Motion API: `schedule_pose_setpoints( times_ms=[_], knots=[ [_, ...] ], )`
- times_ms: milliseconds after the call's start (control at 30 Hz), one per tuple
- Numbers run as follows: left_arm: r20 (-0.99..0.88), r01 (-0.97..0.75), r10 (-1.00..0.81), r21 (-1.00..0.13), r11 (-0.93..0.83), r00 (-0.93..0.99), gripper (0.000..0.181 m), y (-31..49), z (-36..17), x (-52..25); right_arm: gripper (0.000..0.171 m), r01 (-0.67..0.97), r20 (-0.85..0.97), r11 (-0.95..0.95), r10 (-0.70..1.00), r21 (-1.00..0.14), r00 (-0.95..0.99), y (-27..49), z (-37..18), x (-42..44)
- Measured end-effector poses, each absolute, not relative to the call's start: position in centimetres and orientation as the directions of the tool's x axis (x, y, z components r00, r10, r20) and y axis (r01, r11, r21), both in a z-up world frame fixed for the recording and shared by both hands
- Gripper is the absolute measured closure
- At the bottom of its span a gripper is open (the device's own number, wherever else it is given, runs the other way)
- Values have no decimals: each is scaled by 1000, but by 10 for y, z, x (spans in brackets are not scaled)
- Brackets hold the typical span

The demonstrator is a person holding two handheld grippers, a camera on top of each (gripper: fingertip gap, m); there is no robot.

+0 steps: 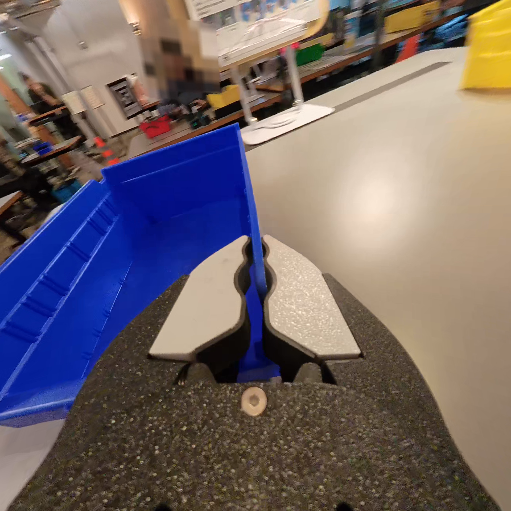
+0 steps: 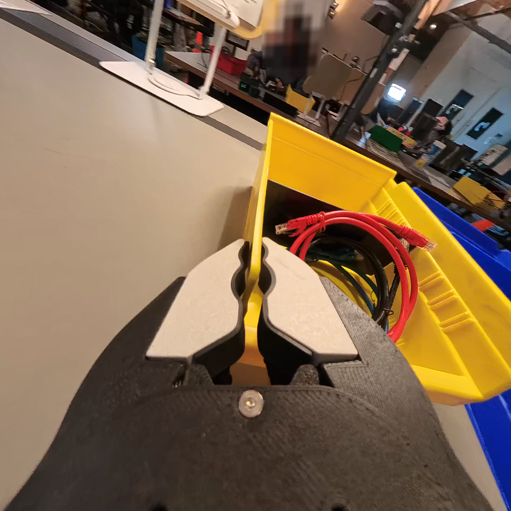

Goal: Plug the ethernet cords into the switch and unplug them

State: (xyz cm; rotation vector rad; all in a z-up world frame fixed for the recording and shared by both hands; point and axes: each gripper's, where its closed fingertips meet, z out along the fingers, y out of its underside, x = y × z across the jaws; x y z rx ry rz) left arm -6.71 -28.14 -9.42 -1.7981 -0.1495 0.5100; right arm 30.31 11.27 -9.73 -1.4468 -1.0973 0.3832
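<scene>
Two bins, one per gripper. Our left gripper [image 1: 255, 243] is clamped on the right side wall of a blue bin [image 1: 116, 249], wall edge pinched between both grey fingers [image 1: 207, 298], the bin tilted w/ its inside facing the cam; what we see of its interior is bare blue plastic. Our right gripper [image 2: 254, 246] is closed on the left side wall of a yellow bin [image 2: 326, 166], wall squeezed tight between the pads.

Ethernet cords sit inside the yellow bin: a red cord [image 2: 387, 249] coiled on top, both clear plugs showing, w/ a black cord [image 2: 383, 279] and a dark green cord [image 2: 340, 257] tangled underneath. We can't make out the switch; a dark shape lies at the back of the bin under the cords, too shadowed to tell.

Both bins are over a grey table [image 1: 387, 221]. In the right wrist view a 2nd blue bin [image 2: 486, 265] shows just beyond the yellow one. A white stand base [image 2: 163, 85] rests near the table's far edge. Bkgd is blurry workshop benches.
</scene>
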Motion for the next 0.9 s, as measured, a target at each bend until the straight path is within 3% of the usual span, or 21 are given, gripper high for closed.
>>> schedule_pose_setpoints(
  times_ms=[233,467,667,900],
  knots=[
    [-198,-221,-131,-954,-201,971,178,-266,-95,33,166,346,287,194,927,-918,240,74,-99,256],
    [-123,-246,-581,-960,-137,804,178,-302,-95,91,168,305,126,158,984,-939,-122,45,-99,220],
    [-128,-272,-777,-961,-57,617,178,-328,-95,120,168,265,96,206,922,-942,-376,9,-99,183],
    [-154,-280,-822,-960,-7,548,178,-320,-94,142,168,236,66,235,826,-943,-560,-34,-99,131]
  ],
)
